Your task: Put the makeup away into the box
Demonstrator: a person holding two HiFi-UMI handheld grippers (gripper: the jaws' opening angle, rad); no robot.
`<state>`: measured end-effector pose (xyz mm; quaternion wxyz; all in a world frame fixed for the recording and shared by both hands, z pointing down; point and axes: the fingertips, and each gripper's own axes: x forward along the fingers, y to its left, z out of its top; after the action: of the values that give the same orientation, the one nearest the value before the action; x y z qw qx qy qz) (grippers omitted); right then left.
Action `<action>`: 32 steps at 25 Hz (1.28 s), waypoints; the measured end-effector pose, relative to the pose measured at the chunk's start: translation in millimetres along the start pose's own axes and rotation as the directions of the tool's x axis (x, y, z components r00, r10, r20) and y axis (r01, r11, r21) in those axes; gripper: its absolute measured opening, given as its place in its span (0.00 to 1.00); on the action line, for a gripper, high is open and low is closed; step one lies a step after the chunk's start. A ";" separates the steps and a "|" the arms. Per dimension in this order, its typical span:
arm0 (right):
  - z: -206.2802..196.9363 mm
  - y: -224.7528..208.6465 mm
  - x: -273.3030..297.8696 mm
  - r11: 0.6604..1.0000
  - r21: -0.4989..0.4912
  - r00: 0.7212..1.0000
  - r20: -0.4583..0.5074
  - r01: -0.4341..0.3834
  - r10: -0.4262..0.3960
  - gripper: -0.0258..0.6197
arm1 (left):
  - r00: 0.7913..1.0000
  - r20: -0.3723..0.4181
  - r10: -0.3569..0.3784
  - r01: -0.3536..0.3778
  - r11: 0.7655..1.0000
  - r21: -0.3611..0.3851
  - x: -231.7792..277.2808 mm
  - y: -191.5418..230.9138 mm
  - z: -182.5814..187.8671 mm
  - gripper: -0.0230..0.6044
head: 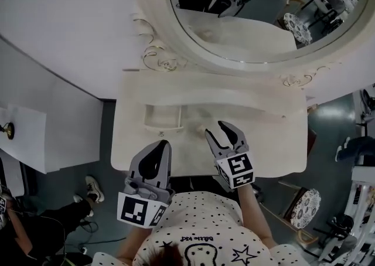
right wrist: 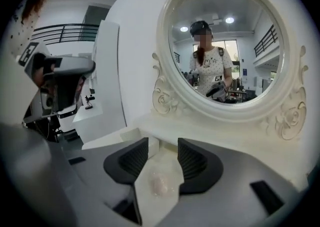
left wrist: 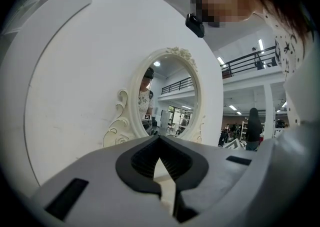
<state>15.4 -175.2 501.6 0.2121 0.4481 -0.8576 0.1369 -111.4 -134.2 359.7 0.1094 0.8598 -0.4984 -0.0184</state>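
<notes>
The cream dressing table fills mid-frame in the head view, with its oval mirror above and the shallow box centre-left. The left gripper hovers lower left, jaws together and empty. The right gripper stands wide around a small pale makeup piece lying untouched on the tabletop. It looks light, glossy and probably slippery: pinch across its middle. Bare tabletop lies right; the front edge is close
</notes>
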 end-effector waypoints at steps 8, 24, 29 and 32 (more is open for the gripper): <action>-77.3 8.7 58.1 0.998 0.009 0.969 -0.237 -0.066 0.066 0.34 | 0.999 -0.030 0.023 -0.024 1.000 -0.017 -3.7 7.8 -8.1 0.03; -133.7 9.5 89.0 0.985 -0.134 0.918 -0.394 -0.105 0.044 0.33 | 0.998 -0.057 0.035 -0.038 0.999 -0.037 -9.3 12.9 -17.9 0.03; -125.4 13.1 83.1 0.987 -0.120 0.924 -0.378 -0.105 0.053 0.28 | 0.998 -0.050 0.034 -0.036 0.999 -0.035 -11.0 12.9 -15.6 0.03; -96.5 11.3 70.8 0.994 -0.083 0.958 -0.283 -0.069 0.043 0.27 | 0.998 -0.046 0.031 -0.033 0.999 -0.033 -12.6 12.6 -13.9 0.03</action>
<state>-6.6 -178.1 619.8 0.3481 0.3894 -0.8365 0.1656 -126.5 -127.0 374.9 0.1356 0.8499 -0.5092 -0.0055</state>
